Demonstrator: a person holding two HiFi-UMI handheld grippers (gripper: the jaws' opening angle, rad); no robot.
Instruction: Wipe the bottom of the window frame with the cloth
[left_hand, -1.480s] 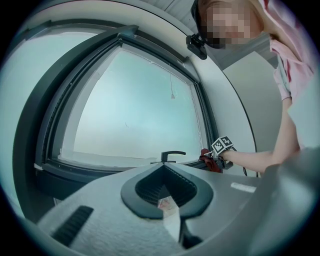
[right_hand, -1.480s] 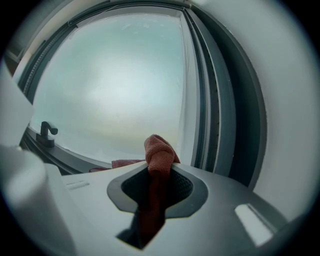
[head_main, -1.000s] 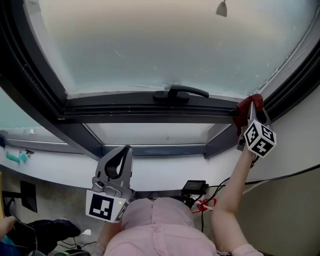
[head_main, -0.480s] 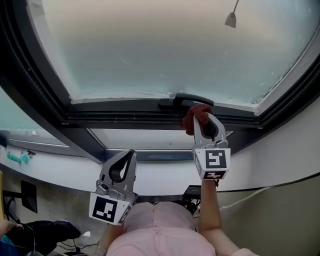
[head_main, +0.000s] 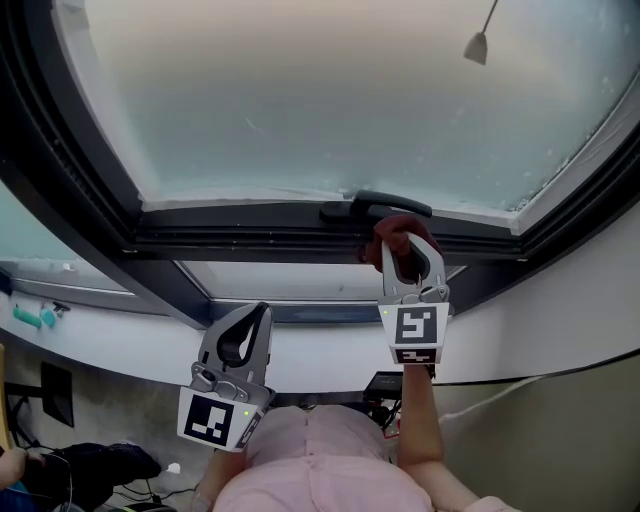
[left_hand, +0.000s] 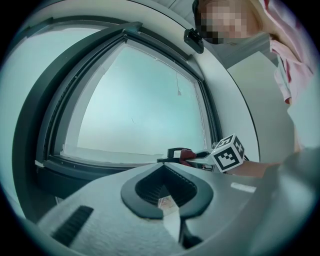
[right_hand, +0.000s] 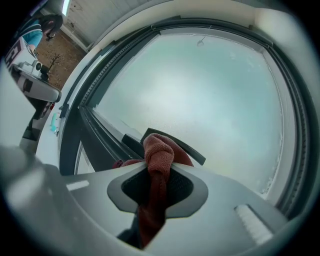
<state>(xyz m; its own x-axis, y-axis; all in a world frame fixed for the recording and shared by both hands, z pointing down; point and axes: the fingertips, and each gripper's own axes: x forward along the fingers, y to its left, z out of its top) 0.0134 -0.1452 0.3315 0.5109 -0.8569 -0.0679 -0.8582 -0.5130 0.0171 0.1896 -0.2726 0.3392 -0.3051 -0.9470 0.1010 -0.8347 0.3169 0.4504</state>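
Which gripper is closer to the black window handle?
Right. The right gripper, clamping the red cloth, sits just below the black window handle; the left gripper hangs well lower.

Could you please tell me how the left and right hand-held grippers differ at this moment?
The right hand-held gripper is clamped on a red cloth; the left hand-held gripper has its jaws together on nothing. The right one reaches up to the bottom of the window frame, beside the handle; the left one hangs lower, clear of the frame. Both are grey, with their jaws closed.
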